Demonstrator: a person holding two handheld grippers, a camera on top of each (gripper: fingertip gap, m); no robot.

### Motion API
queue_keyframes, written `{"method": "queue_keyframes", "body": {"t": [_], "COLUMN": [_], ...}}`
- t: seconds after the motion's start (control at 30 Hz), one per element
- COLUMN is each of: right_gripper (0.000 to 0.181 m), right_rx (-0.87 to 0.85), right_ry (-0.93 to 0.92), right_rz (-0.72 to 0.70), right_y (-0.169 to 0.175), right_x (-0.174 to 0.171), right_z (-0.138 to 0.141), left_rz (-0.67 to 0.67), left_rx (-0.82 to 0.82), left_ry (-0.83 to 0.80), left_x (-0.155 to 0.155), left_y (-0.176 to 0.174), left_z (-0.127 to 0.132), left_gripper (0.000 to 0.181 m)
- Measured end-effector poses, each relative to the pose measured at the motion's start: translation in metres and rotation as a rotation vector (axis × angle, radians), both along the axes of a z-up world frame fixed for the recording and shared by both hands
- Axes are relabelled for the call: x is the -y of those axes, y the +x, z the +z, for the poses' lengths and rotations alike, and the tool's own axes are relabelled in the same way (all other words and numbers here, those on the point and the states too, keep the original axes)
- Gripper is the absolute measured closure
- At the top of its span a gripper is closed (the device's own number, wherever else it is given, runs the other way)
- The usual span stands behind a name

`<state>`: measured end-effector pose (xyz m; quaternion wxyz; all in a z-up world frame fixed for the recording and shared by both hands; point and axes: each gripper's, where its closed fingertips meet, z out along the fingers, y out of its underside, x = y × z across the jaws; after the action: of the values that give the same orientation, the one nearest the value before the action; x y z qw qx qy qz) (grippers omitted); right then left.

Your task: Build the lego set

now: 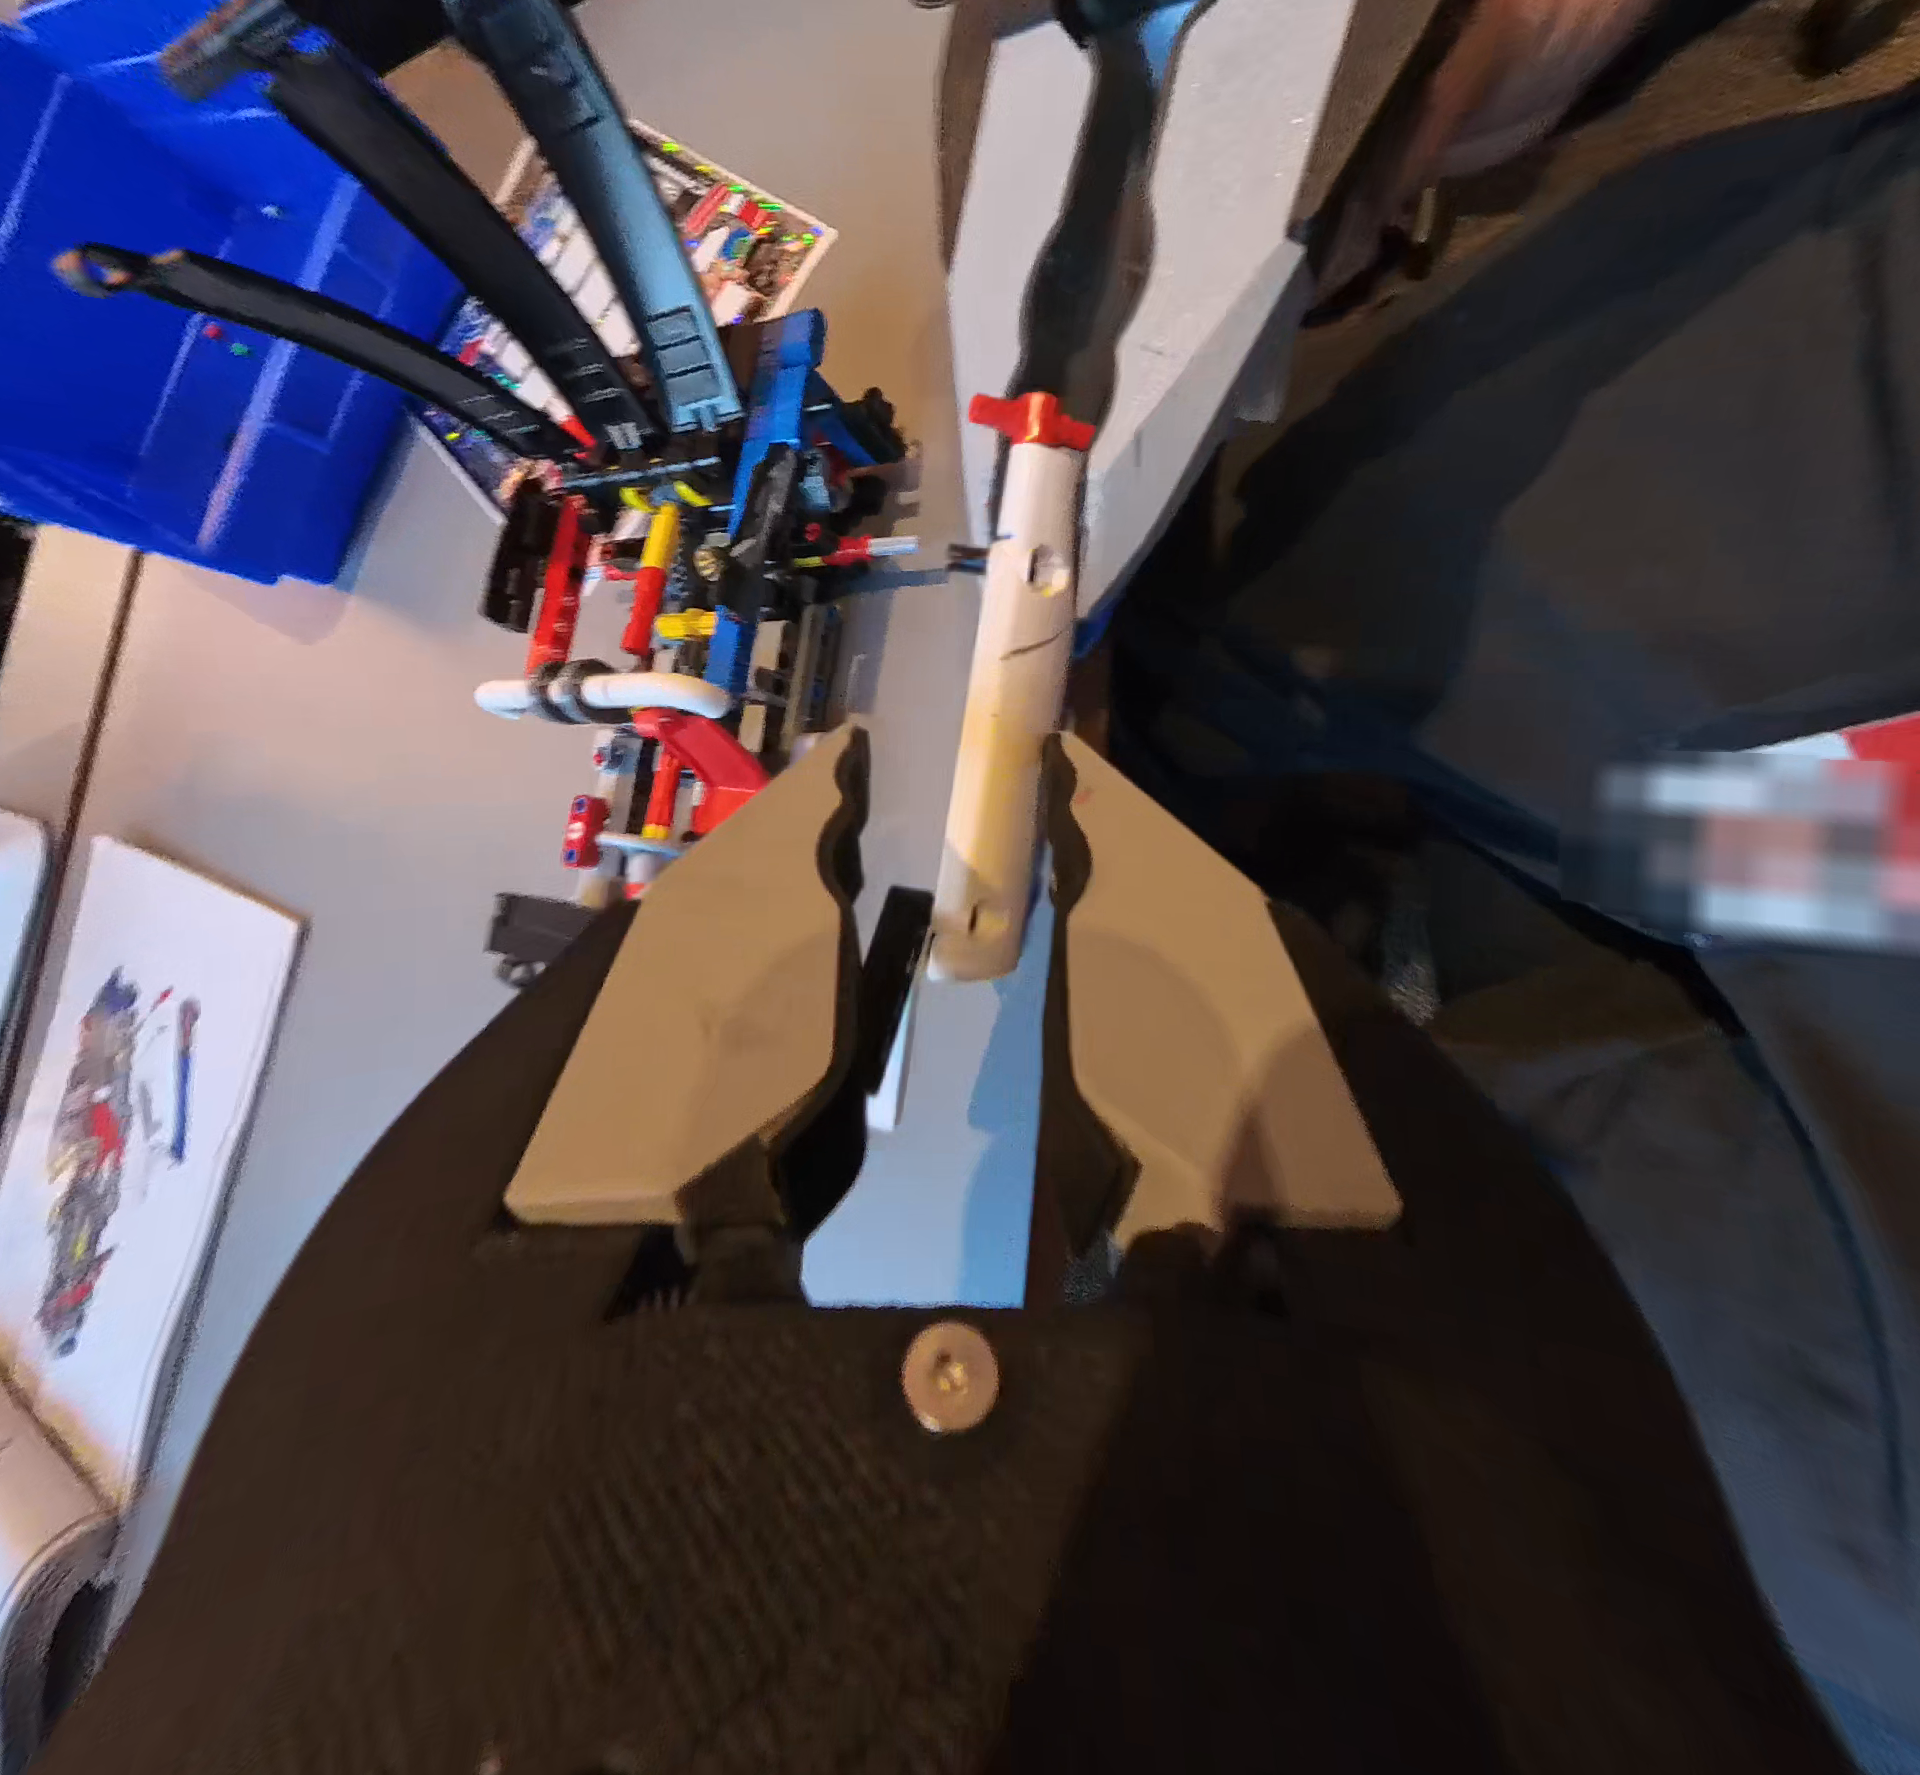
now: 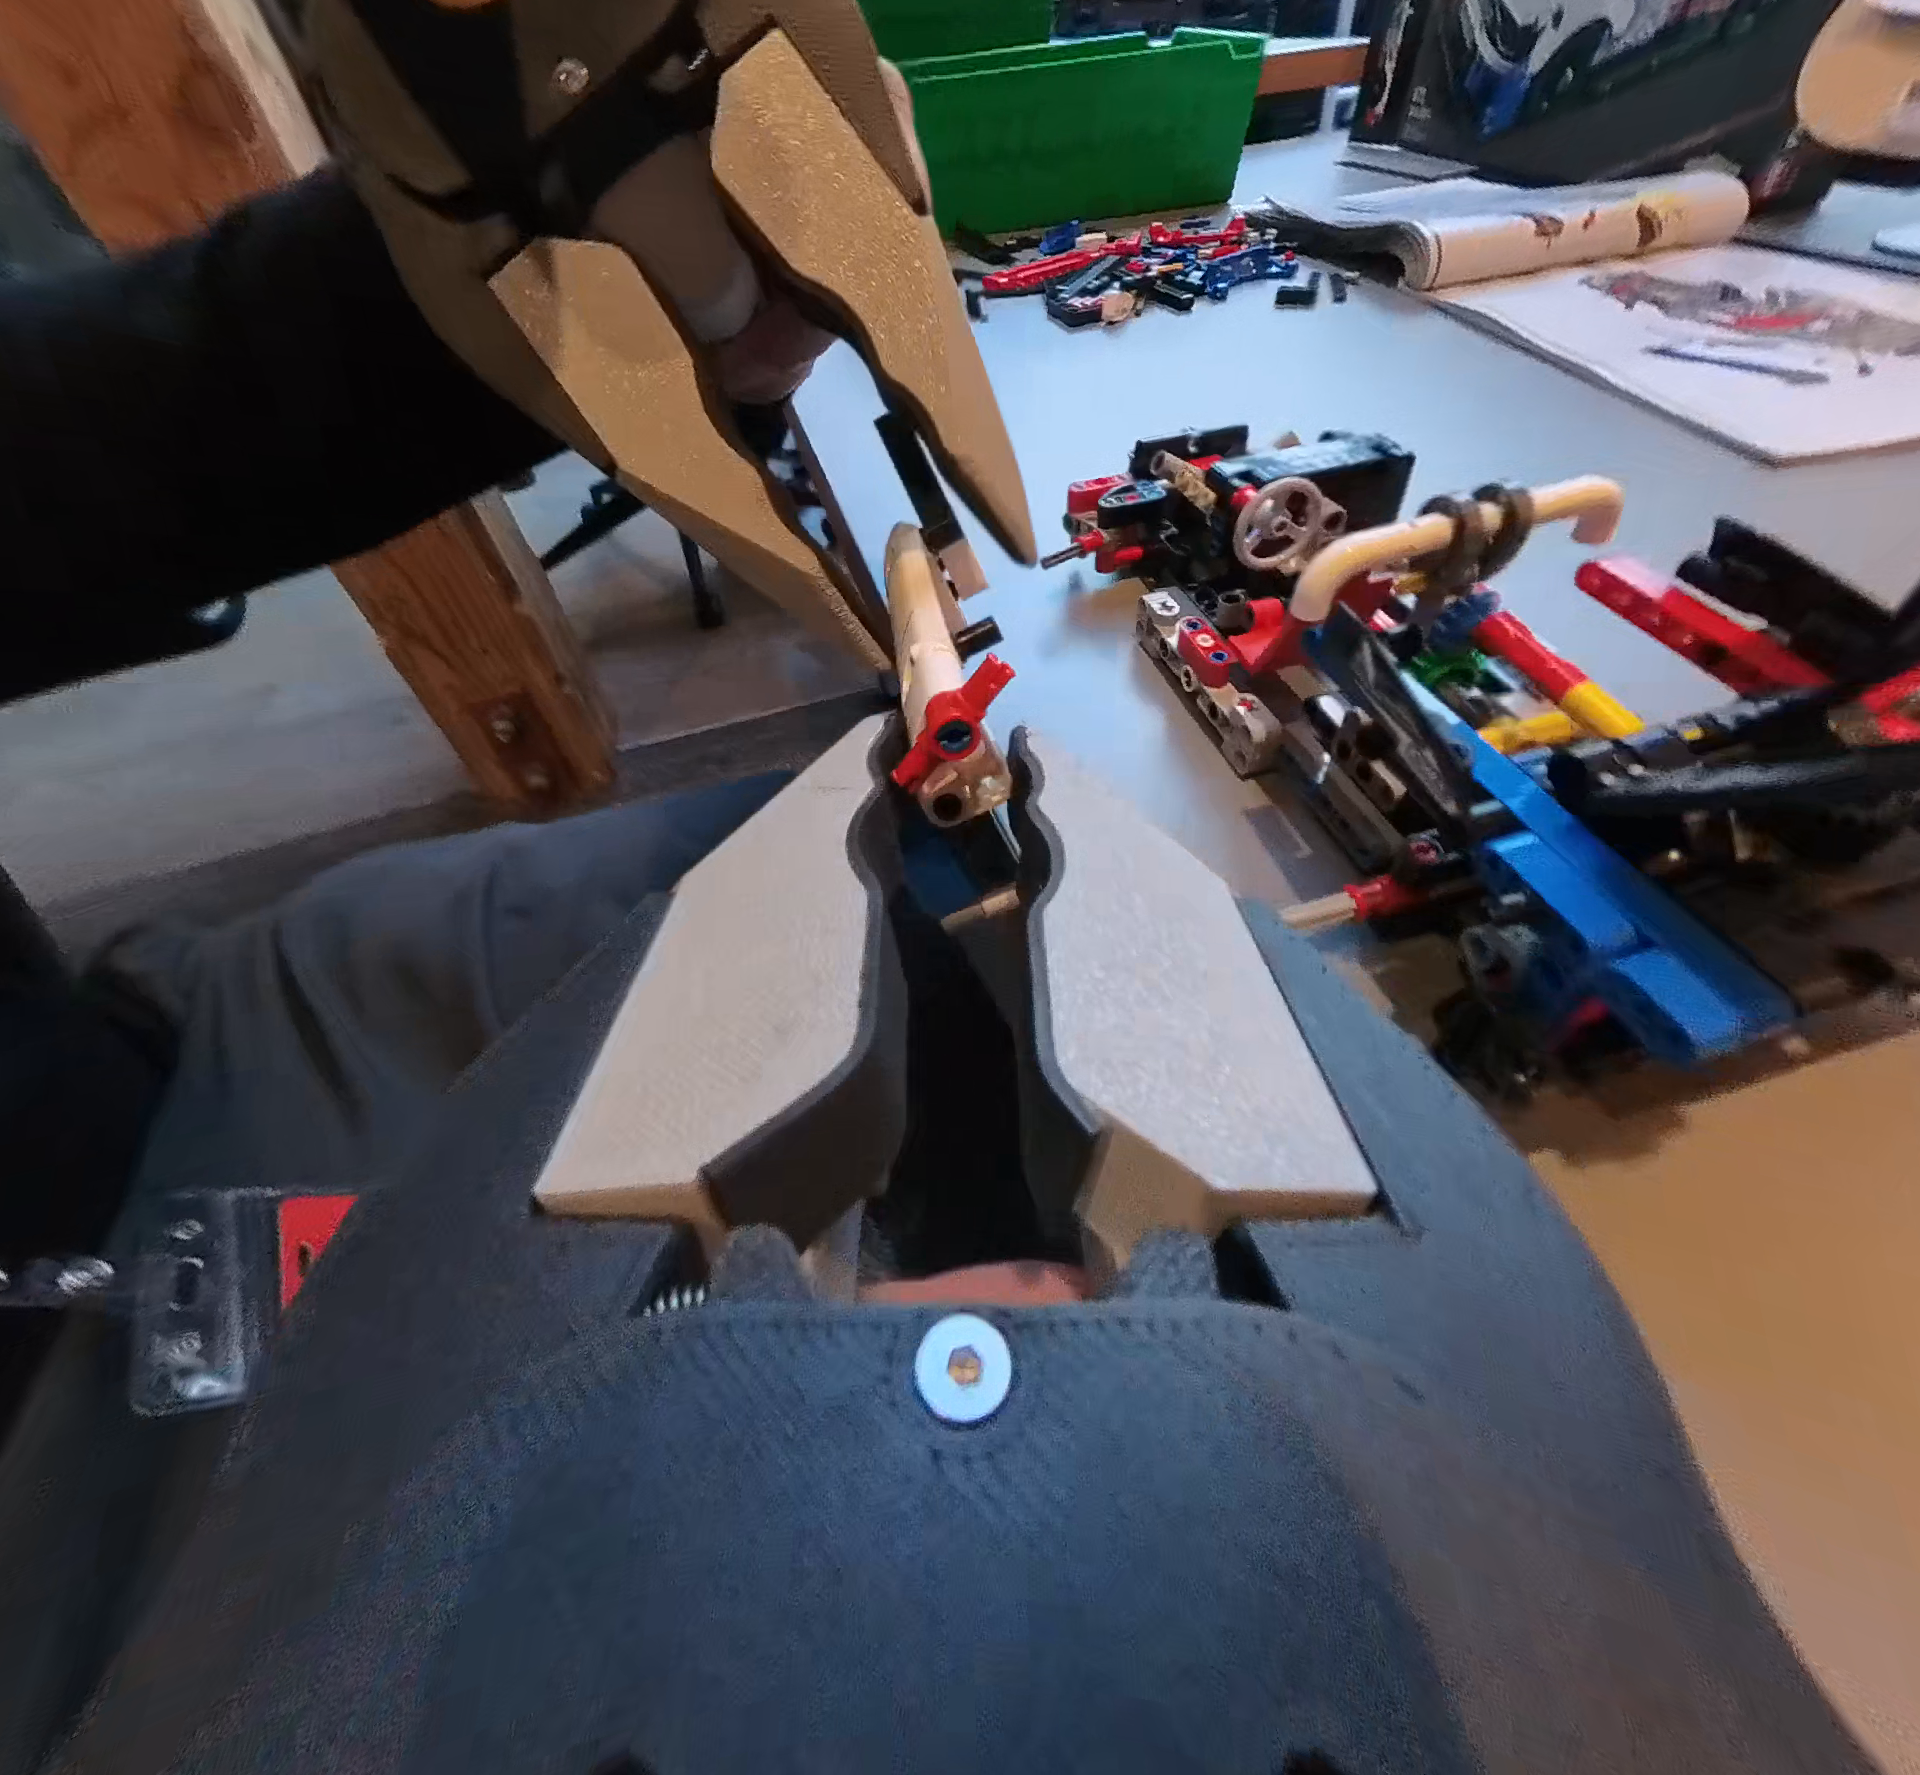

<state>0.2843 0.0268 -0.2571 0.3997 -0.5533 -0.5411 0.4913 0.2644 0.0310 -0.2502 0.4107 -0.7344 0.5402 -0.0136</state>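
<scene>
Left tongs narrow, clamped on near end of the white beam assembly, held in the air off the table edge. Right tongs narrow too, gripping the other end, where the red connector sits. Beyond it, the partly built lego car chassis lies on the grey table. Loose parts pile farther back, then green bin. Left wrist view: blue bin behind chassis, instruction sheet to the side
</scene>
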Motion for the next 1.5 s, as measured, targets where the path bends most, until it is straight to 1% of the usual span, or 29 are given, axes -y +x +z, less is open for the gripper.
{"method": "queue_keyframes", "body": {"t": [0.07, 0.13, 0.27, 0.33, 0.43, 0.47, 0.53, 0.63, 0.67, 0.77, 0.8, 0.9, 0.93, 1.07, 1.2, 1.27, 1.4, 1.5], "right_gripper": [0.166, 0.166, 0.167, 0.167, 0.167, 0.167, 0.167, 0.168, 0.168, 0.167, 0.167, 0.168, 0.168, 0.168, 0.167, 0.162, 0.161, 0.16], "right_rx": [-0.005, -0.012, -0.067, -0.089, -0.113, -0.112, -0.108, -0.129, -0.14, -0.149, -0.151, -0.178, -0.185, -0.163, -0.139, -0.144, -0.16, -0.164], "right_ry": [-0.064, -0.132, -0.258, -0.318, -0.398, -0.413, -0.43, -0.461, -0.474, -0.498, -0.505, -0.514, -0.511, -0.512, -0.504, -0.484, -0.494, -0.47], "right_rz": [-0.034, -0.056, -0.061, -0.048, -0.015, -0.013, -0.015, 0.005, 0.012, 0.02, 0.026, 0.082, 0.094, 0.091, 0.098, 0.076, 0.058, 0.029], "right_y": [0.003, 0.006, 0.011, 0.011, 0.008, 0.007, 0.006, 0.003, 0.003, 0.0, 0.0, -0.001, -0.001, -0.001, -0.002, 0.0, 0.005, 0.007], "right_x": [-0.009, -0.018, -0.03, -0.032, -0.03, -0.03, -0.031, -0.03, -0.03, -0.03, -0.029, -0.021, -0.018, -0.019, -0.019, -0.025, -0.032, -0.037], "right_z": [-0.001, -0.002, 0.003, 0.005, 0.008, 0.008, 0.007, 0.012, 0.014, 0.014, 0.015, 0.021, 0.023, 0.018, 0.014, 0.016, 0.018, 0.019], "left_rz": [0.036, 0.052, 0.071, 0.068, 0.119, 0.12, 0.12, 0.13, 0.146, 0.172, 0.187, 0.228, 0.232, 0.218, 0.199, 0.196, 0.213, 0.231], "left_rx": [0.001, 0.001, -0.087, -0.146, -0.266, -0.29, -0.33, -0.358, -0.369, -0.379, -0.384, -0.437, -0.447, -0.459, -0.469, -0.471, -0.455, -0.453], "left_ry": [0.042, 0.079, 0.206, 0.285, 0.446, 0.467, 0.496, 0.551, 0.566, 0.548, 0.547, 0.559, 0.571, 0.556, 0.488, 0.442, 0.398, 0.406], "left_x": [-0.007, -0.011, -0.018, -0.02, -0.03, -0.03, -0.029, -0.028, -0.029, -0.029, -0.03, -0.035, -0.035, -0.036, -0.034, -0.033, -0.033, -0.035], "left_y": [-0.004, -0.004, -0.003, 0.003, 0.002, 0.004, 0.008, 0.011, 0.009, 0.005, 0.002, -0.006, -0.006, -0.007, -0.012, -0.015, -0.021, -0.029], "left_z": [0.004, 0.007, 0.006, 0.003, 0.002, -0.001, -0.006, -0.006, -0.005, -0.009, -0.009, -0.012, -0.012, -0.016, -0.024, -0.031, -0.032, -0.028], "left_gripper": [0.147, 0.138, 0.124, 0.12, 0.119, 0.115, 0.117, 0.116, 0.113, 0.108, 0.11, 0.126, 0.125, 0.125, 0.125, 0.125, 0.125, 0.125]}}
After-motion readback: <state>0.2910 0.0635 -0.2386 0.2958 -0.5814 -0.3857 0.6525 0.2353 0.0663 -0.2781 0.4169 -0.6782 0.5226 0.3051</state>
